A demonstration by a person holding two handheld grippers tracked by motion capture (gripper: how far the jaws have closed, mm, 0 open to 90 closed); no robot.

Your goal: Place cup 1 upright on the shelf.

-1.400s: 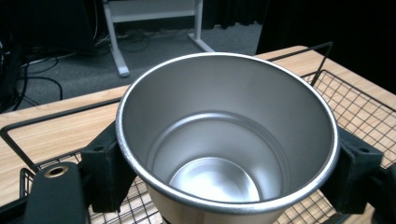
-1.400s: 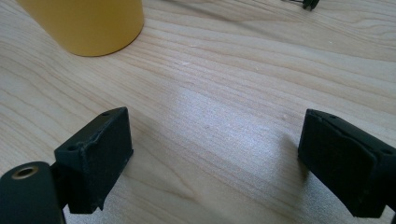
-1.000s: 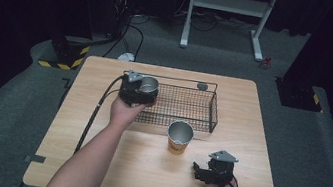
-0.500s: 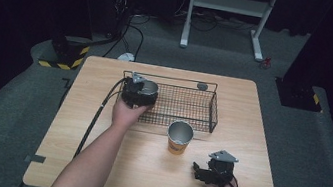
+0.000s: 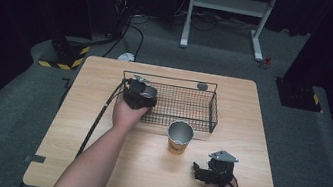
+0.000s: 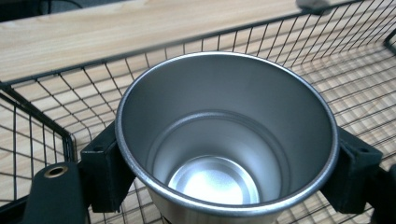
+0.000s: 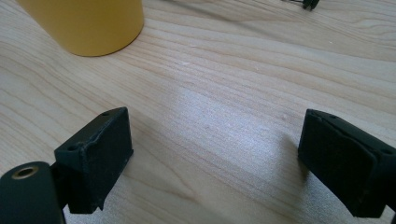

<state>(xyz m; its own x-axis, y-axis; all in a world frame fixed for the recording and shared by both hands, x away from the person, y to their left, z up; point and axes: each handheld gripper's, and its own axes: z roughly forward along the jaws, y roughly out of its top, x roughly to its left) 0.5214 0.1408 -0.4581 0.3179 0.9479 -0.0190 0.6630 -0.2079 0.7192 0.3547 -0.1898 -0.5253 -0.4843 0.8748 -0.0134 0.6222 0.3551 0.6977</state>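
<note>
Steel first: the left hand-held gripper (image 5: pixel 143 91) has its jaws closed on a steel cup (image 6: pixel 226 140), one black jaw pressed against each side of the wall just under the rim, and carries it upright inside the left end of the wire basket (image 5: pixel 187 108), which stands toward the far edge of the surface (image 5: pixel 96 138). Compared with a second ago the left forearm has barely shifted — the cup hung over the same end of the basket then, perhaps a touch farther from the person. In the left gripper view the mesh floor runs close under and around the cup, with the basket's near-left corner wire just beside it, so I judge the cup is at or almost at its resting place; whether its base touches the mesh I cannot tell. What remains, by my reading, is to open the jaws and draw back without tipping it. Just in front of the basket's near rail, about mid-surface, a second cup with a yellow-orange wall (image 5: pixel 180 137) stands upright and untouched. Near the front right corner the right hand-held gripper (image 5: pixel 203 173) rests low over bare wood — jaws spread wide, holding nothing — where it was a second ago, likely waiting for that cup.
</note>
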